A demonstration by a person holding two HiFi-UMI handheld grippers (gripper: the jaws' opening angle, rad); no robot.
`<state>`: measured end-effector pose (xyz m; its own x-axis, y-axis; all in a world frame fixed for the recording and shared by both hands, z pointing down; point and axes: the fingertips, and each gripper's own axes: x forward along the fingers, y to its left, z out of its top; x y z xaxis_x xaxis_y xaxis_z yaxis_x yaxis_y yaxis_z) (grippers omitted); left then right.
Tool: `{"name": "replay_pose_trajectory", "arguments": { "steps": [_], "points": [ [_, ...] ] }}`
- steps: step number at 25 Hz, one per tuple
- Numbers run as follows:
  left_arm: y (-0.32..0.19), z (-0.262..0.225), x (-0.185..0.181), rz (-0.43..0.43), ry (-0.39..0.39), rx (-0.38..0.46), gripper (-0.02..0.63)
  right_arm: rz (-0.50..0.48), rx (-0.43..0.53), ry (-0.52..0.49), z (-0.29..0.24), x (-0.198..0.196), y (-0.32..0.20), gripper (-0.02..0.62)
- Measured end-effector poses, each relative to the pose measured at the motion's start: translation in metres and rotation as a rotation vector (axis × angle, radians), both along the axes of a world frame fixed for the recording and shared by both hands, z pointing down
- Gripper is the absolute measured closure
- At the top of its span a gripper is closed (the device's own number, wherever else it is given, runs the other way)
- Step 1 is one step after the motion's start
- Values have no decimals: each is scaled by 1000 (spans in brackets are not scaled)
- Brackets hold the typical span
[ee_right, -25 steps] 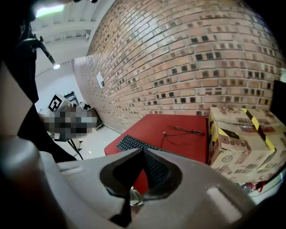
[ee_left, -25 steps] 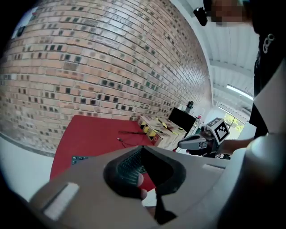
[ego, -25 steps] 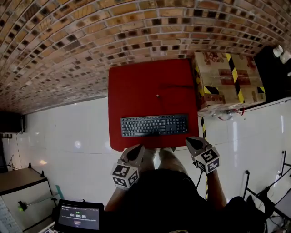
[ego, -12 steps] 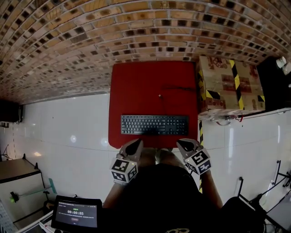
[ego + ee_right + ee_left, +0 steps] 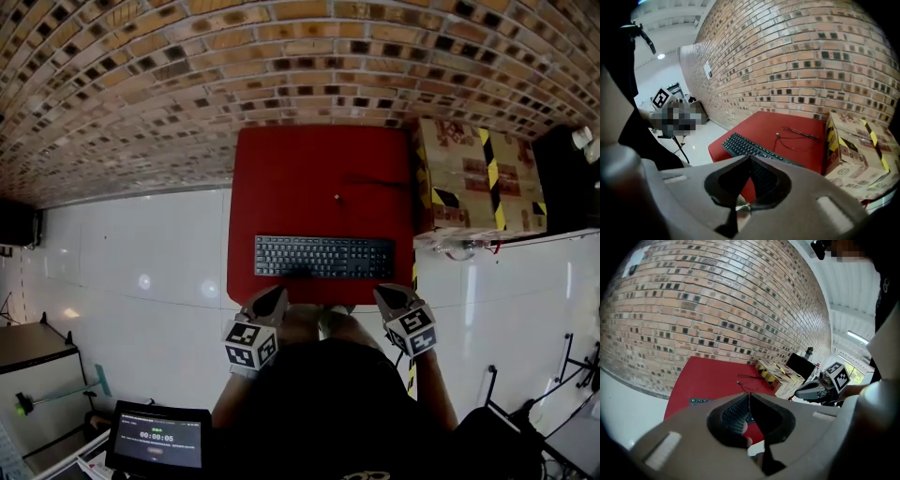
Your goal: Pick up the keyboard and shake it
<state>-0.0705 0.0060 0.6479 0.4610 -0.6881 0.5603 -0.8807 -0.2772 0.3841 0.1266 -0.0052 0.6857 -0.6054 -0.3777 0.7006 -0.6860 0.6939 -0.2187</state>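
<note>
A black keyboard [image 5: 323,256] lies flat near the front edge of the red table [image 5: 291,178]; its thin cable [image 5: 366,180] runs back across the red top. It also shows past the jaws as the keyboard [image 5: 736,409] and the keyboard [image 5: 750,149]. My left gripper [image 5: 273,298] hovers just short of the table's front edge, below the keyboard's left end, shut and holding nothing. My right gripper [image 5: 387,296] hangs near the front right corner, below the keyboard's right end, also shut and holding nothing. Neither touches the keyboard.
A cardboard box [image 5: 473,173] with yellow-black tape stands against the table's right side. A brick wall [image 5: 187,84] runs behind the table. White tiled floor [image 5: 141,272] spreads to the left. A tablet [image 5: 157,438] showing a timer sits at bottom left.
Both grippers have drifted slightly up toward the table's front edge, and the view has shifted a little. The keyboard has not moved.
</note>
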Motion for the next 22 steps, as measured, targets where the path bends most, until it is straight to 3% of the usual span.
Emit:
{"name": "replay_pose_trajectory", "arguments": {
  "steps": [8, 10, 14, 18, 22],
  "points": [
    [1, 29, -21, -1, 32, -115, 509, 29, -43, -39, 2, -4, 6, 603],
    [-5, 40, -30, 1, 30, -140, 475, 49, -80, -22, 13, 2, 5, 507],
    [-26, 76, -50, 20, 4, -202, 373, 156, -120, 29, 44, 22, -16, 437],
    [-36, 128, -68, 54, -39, -326, 269, 235, -198, 105, 83, 42, -36, 310],
    [-45, 173, -88, 66, -68, -438, 230, 299, -292, 211, 128, 61, -54, 228]
  ]
}}
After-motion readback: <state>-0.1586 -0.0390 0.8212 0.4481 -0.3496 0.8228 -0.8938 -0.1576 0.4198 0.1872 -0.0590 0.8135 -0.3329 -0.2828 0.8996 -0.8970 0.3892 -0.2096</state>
